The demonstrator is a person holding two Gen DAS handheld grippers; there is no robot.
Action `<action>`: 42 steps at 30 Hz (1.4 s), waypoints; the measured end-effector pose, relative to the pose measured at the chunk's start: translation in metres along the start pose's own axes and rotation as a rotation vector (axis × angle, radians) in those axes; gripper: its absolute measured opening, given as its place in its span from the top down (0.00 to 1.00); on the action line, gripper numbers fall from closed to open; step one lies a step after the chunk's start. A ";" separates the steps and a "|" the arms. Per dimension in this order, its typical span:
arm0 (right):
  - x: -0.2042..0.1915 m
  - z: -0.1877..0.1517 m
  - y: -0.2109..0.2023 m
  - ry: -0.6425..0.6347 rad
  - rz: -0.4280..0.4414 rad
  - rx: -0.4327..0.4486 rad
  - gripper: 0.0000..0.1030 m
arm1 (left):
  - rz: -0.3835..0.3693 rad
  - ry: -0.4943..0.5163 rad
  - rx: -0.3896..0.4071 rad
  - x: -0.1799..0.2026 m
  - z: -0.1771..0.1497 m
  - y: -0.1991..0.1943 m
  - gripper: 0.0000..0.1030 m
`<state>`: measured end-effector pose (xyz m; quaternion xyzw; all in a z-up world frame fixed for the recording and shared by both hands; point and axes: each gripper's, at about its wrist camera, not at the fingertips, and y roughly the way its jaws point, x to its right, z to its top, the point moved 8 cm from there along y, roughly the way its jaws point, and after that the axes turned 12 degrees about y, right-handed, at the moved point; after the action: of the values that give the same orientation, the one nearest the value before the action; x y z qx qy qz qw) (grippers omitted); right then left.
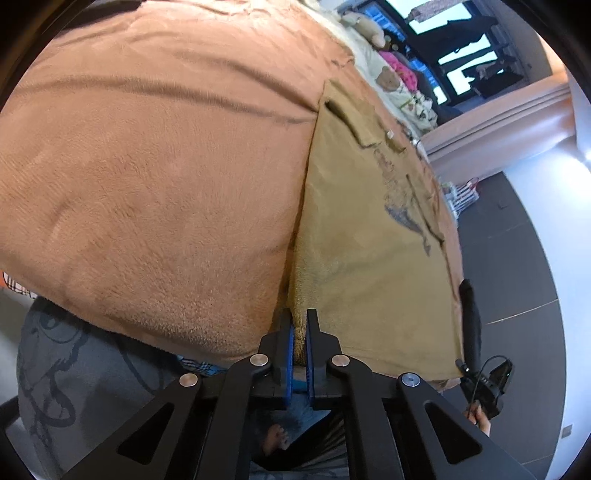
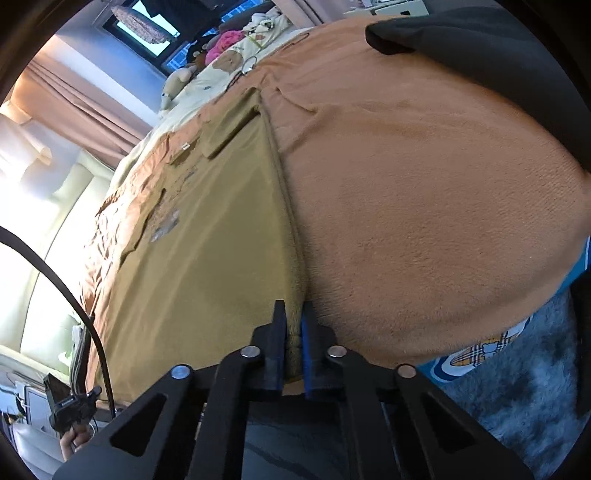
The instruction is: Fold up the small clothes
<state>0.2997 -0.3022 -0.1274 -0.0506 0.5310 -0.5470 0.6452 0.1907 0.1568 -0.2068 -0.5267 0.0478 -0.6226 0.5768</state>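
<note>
An olive-tan small shirt with a dark print lies flat on an orange fleece blanket. In the left wrist view my left gripper is shut on the shirt's near left corner, the cloth pinched between the blue pads. In the right wrist view the same shirt spreads to the left, and my right gripper is shut on its near right corner at the hem. The far collar end of the shirt lies folded over.
The blanket covers a bed; a cream sheet with stuffed toys lies beyond. A dark garment sits at the far right. A person's hand with the other gripper's handle shows low left. Grey rug below.
</note>
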 end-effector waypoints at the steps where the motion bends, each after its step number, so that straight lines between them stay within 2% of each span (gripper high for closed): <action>1: -0.004 0.000 -0.006 -0.008 -0.003 0.013 0.97 | -0.005 0.001 0.016 0.002 0.003 -0.005 0.96; 10: -0.041 -0.009 -0.049 -0.065 0.078 0.087 0.98 | -0.043 0.047 0.121 0.032 0.022 -0.046 0.96; 16: -0.062 -0.028 -0.076 -0.116 0.125 0.108 0.98 | -0.056 0.057 0.177 0.039 0.026 -0.079 0.96; 22: -0.052 -0.045 -0.094 -0.139 0.155 0.114 0.98 | -0.065 0.069 0.213 0.042 0.018 -0.113 0.97; 42: -0.025 -0.085 -0.142 -0.169 0.235 0.135 0.98 | -0.060 0.108 0.259 0.049 -0.027 -0.167 0.97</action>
<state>0.1477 -0.2958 -0.0566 0.0095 0.4393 -0.4960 0.7489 0.0711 0.1598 -0.0781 -0.4147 -0.0179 -0.6679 0.6178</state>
